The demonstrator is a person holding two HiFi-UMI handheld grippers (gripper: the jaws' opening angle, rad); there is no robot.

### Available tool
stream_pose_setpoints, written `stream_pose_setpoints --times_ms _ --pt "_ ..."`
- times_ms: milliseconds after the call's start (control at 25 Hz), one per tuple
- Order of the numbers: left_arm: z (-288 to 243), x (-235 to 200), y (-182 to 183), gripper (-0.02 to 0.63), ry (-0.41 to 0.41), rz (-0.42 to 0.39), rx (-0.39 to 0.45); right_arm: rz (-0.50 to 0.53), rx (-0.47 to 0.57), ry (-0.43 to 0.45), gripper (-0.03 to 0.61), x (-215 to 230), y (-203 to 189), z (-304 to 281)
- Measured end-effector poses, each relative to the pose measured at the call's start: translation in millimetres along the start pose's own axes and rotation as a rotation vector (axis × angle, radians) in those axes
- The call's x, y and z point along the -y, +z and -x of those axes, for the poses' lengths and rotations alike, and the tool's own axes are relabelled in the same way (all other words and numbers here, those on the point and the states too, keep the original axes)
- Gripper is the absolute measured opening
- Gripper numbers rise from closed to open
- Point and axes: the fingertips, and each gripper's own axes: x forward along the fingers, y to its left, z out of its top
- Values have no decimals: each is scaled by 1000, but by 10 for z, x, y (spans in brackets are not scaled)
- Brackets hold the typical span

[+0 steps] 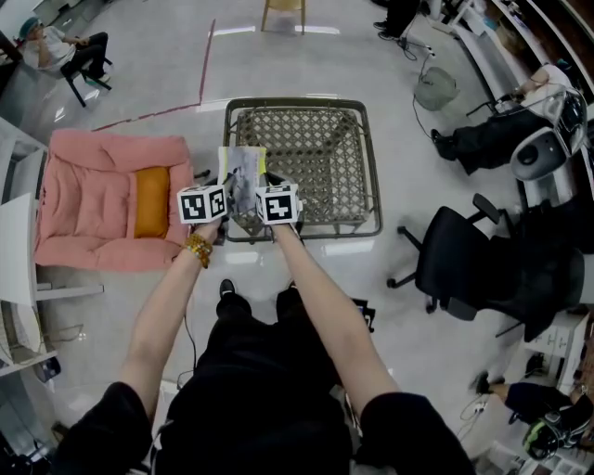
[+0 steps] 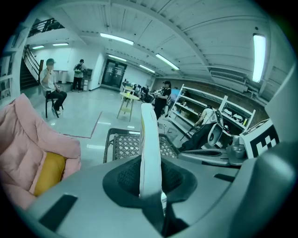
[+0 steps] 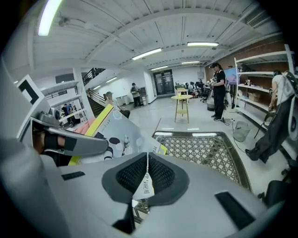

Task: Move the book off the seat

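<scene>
The book (image 1: 243, 181), pale with a yellow spine edge, hangs upright in the air over the front left corner of the woven seat (image 1: 320, 153). My left gripper (image 1: 225, 193) is shut on the book's left side. In the left gripper view the book (image 2: 149, 144) stands edge-on, clamped between the pads of the left gripper (image 2: 151, 188). My right gripper (image 1: 261, 192) is shut on its right side. In the right gripper view a thin corner of the book (image 3: 114, 135) is pinched in the right gripper (image 3: 145, 183). The seat (image 3: 205, 151) lies beyond.
A pink armchair (image 1: 93, 199) with a yellow cushion (image 1: 151, 201) stands left of the seat. A black office chair (image 1: 473, 264) is to the right. A wooden stool (image 1: 283, 14) is far ahead. People sit at the far left and the right. White furniture lines the left edge.
</scene>
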Motion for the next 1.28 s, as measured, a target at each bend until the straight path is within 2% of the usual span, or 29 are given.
stream_pose_setpoints --times_ms 280,680,960,1280 --pt "-97 127 36 69 3 12 9 -6 -35 -3 15 190 -92 62" --pt "-239 209 85 69 -79 3 10 -21 14 -63 15 255 136 73" --pt "-326 340 61 69 -77 -20 -9 -6 42 -39 15 245 155 131" --pt "-583 633 159 69 -35 1 13 15 49 6 15 681 244 200"
